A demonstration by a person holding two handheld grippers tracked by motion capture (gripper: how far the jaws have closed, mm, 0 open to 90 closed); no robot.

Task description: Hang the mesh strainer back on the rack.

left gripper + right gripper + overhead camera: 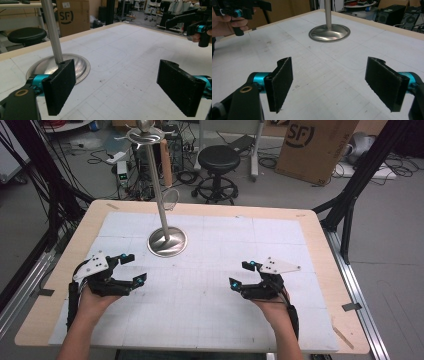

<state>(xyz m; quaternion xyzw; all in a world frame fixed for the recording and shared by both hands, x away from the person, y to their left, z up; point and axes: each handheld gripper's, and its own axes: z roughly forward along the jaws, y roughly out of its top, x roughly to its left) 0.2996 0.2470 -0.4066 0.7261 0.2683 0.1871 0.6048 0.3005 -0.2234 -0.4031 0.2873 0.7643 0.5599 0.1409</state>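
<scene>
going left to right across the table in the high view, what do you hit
left claw → round metal base of the stand, farther back on the white mat → right claw

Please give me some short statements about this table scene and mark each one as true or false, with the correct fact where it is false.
1. The metal stand is upright on the white gridded mat. True.
2. The left tool is shut on the stand's pole. False: its jaws are open with nothing between them, and it is apart from the stand.
3. The right tool has open jaws with nothing between them. True.
4. A cup lies on the mat between the two tools. False: the mat between them is bare.
5. A black stool stands on the floor beyond the table. True.
</scene>
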